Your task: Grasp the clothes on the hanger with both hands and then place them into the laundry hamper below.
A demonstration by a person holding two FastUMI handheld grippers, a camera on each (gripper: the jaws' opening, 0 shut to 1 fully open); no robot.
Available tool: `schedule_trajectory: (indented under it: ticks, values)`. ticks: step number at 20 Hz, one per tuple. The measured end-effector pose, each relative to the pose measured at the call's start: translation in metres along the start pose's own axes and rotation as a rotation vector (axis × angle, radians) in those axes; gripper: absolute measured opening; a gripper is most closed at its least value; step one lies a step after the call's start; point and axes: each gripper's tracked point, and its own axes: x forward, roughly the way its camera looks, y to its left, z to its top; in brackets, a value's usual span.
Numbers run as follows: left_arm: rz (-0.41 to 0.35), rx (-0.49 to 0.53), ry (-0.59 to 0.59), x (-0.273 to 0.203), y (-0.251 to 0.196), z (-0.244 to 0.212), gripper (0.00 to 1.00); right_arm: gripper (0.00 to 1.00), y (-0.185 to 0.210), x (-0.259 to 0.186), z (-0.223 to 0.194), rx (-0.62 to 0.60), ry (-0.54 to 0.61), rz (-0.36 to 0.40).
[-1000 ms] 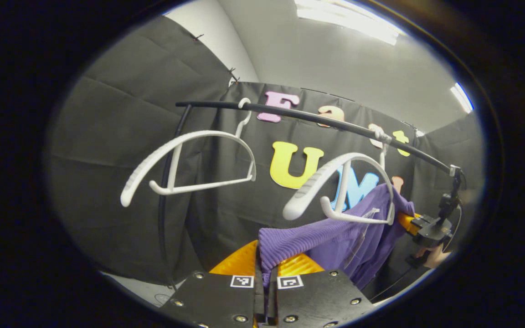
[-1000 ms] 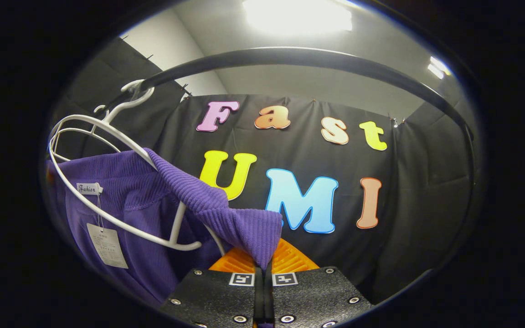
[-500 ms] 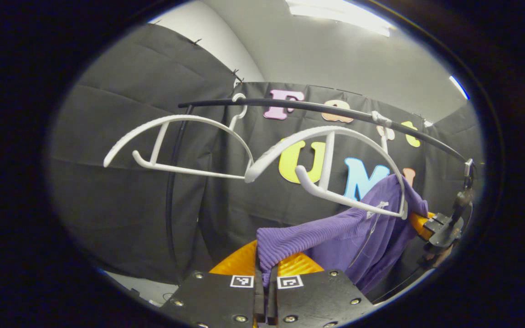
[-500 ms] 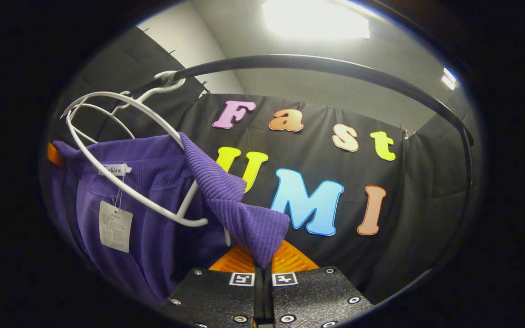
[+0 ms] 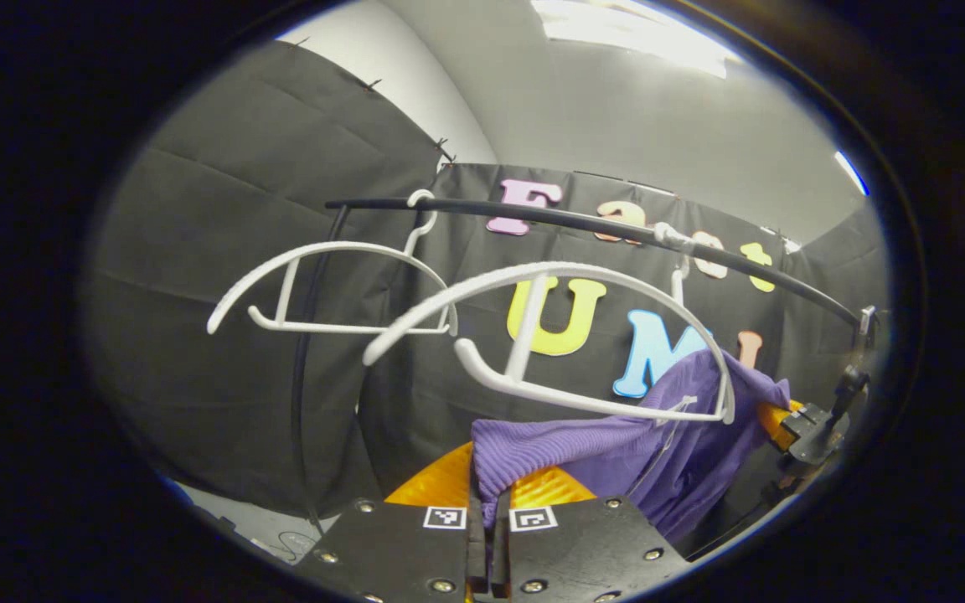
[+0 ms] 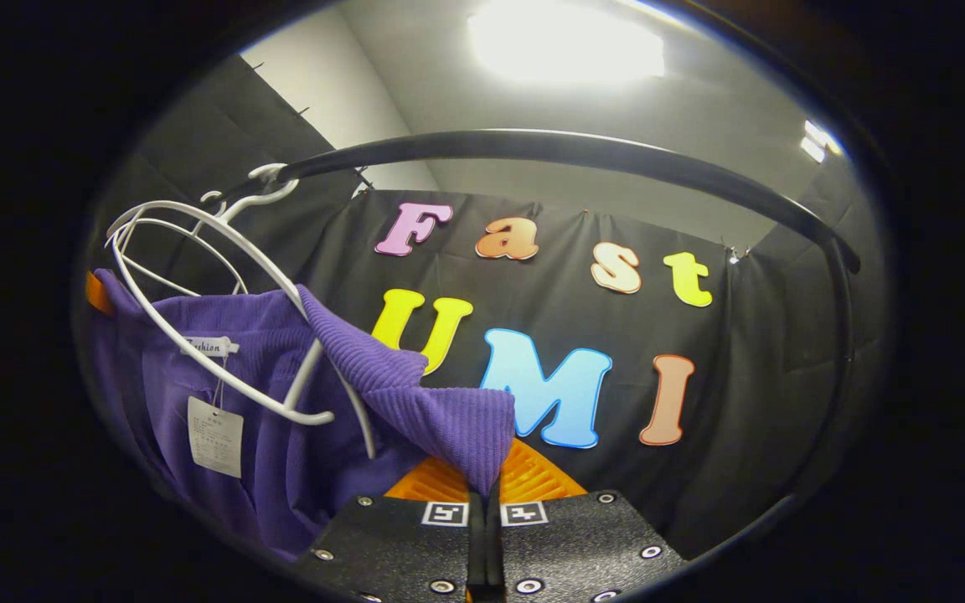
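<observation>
A purple ribbed garment [image 5: 616, 452] stretches between my two grippers. One shoulder is free of the near white hanger [image 5: 566, 327]; the other still drapes over the hanger's far end. My left gripper [image 5: 487, 502] is shut on one corner of the garment. In the right gripper view the garment [image 6: 281, 402] hangs at the left with a paper tag, part of it over the white hanger [image 6: 223, 318], and my right gripper [image 6: 484, 494] is shut on the other corner. The right gripper [image 5: 813, 427] also shows far right in the left gripper view.
A black rail [image 5: 583, 222] carries both hangers; a second, bare white hanger [image 5: 323, 285] hangs to the left. The rail [image 6: 566, 151] arches overhead in the right gripper view. A black upright post [image 5: 307, 368] stands at the left.
The near hanger has swung and turned on the rail as the garment is pulled; more of the hanger's left arm is bare. Both grippers stay shut on the cloth.
</observation>
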Motion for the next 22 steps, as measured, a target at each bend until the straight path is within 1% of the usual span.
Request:
schedule_trajectory:
  ticks: [1, 2, 3, 4, 5, 6, 9, 11, 12, 13, 14, 15, 16, 18, 21, 22]
  values:
    - [-0.002, 0.008, 0.0, 0.0, -0.007, 0.0, 0.04, 0.0, -0.004, -0.001, -0.003, 0.019, 0.01, -0.006]
    - [-0.003, 0.015, -0.001, 0.0, -0.011, 0.0, 0.0, 0.0, -0.007, -0.005, -0.005, 0.027, 0.023, -0.012]
    - [-0.007, 0.017, 0.005, -0.004, -0.022, 0.003, 0.0, 0.0, -0.009, -0.008, -0.008, 0.034, 0.034, -0.018]
    - [-0.013, 0.018, 0.013, -0.004, -0.031, -0.001, 0.08, 0.0, -0.008, -0.012, -0.011, 0.047, 0.044, -0.012]
    - [-0.024, 0.017, 0.026, -0.003, -0.039, -0.006, 0.08, 0.0, -0.007, -0.014, -0.015, 0.048, 0.054, -0.008]
    - [-0.035, 0.018, 0.039, -0.001, -0.044, -0.011, 0.04, 0.0, -0.008, -0.017, -0.018, 0.042, 0.061, -0.006]
    - [-0.087, 0.065, 0.089, 0.007, -0.062, -0.028, 0.04, 0.0, -0.01, -0.031, -0.026, 0.024, 0.083, -0.002]
    - [-0.126, 0.083, 0.106, 0.008, -0.081, -0.033, 0.04, 0.0, -0.018, -0.036, -0.034, 0.011, 0.104, -0.016]
    - [-0.149, 0.073, 0.112, 0.011, -0.09, -0.038, 0.08, 0.0, -0.023, -0.04, -0.04, 0.01, 0.123, -0.023]
    - [-0.17, 0.058, 0.117, 0.014, -0.098, -0.041, 0.04, 0.0, -0.028, -0.046, -0.044, 0.009, 0.14, -0.031]
    - [-0.185, 0.047, 0.124, 0.014, -0.101, -0.043, 0.08, 0.0, -0.033, -0.052, -0.05, 0.003, 0.159, -0.044]
    - [-0.195, 0.044, 0.123, 0.013, -0.103, -0.043, 0.04, 0.0, -0.038, -0.06, -0.053, 0.002, 0.177, -0.057]
    - [-0.209, 0.036, 0.125, 0.013, -0.105, -0.044, 0.04, 0.0, -0.041, -0.068, -0.055, 0.005, 0.192, -0.07]
    - [-0.239, 0.023, 0.135, 0.007, -0.106, -0.044, 0.04, 0.0, -0.046, -0.084, -0.052, 0.0, 0.208, -0.094]
    - [-0.27, 0.027, 0.137, -0.012, -0.093, -0.038, 0.04, 0.0, -0.043, -0.11, -0.039, -0.02, 0.215, -0.131]
    - [-0.285, 0.022, 0.139, -0.022, -0.086, -0.035, 0.08, 0.0, -0.039, -0.12, -0.034, -0.019, 0.223, -0.143]
